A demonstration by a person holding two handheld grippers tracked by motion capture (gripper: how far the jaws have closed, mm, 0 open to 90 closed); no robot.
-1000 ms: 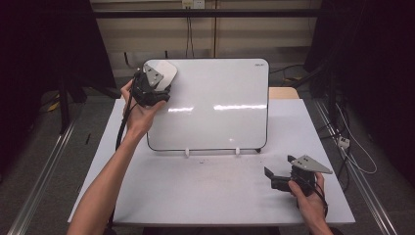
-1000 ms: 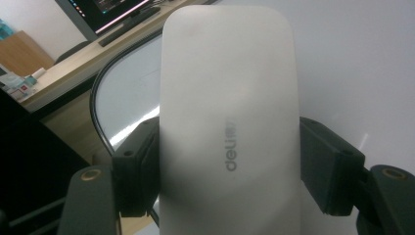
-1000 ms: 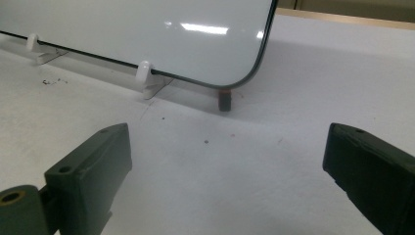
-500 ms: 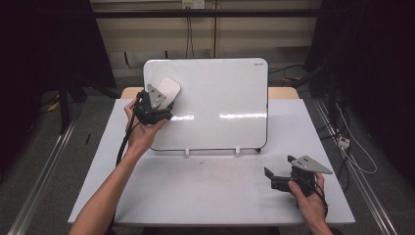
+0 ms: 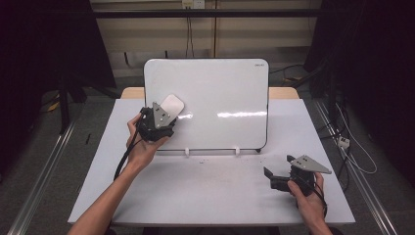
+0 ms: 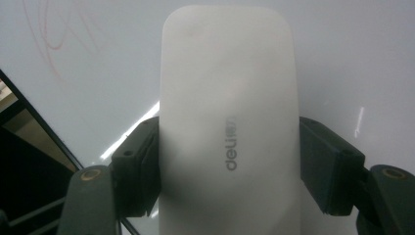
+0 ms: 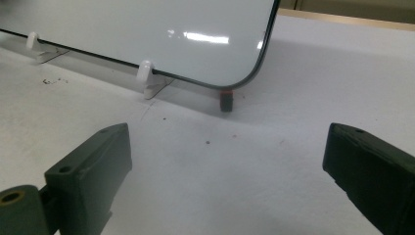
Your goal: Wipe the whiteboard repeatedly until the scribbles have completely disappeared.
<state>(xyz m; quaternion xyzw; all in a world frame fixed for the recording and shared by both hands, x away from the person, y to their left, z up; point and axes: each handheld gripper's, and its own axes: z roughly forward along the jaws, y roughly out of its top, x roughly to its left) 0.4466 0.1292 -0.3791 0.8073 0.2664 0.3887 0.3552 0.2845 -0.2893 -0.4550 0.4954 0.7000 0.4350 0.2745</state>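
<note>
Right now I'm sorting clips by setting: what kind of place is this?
Probably a lab or recording workspace, not a home: a white table boxed in by dark curtains, floor rails, loose cables, and a propped whiteboard being wiped with an eraser.

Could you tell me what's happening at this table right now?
A person is working at a whiteboard propped upright on the table. The left gripper is shut on a white eraser and holds it against the board's left part, where faint red marks show nearby. The right gripper rests on the table in front of the board's right corner, jaws open and holding nothing.
</note>
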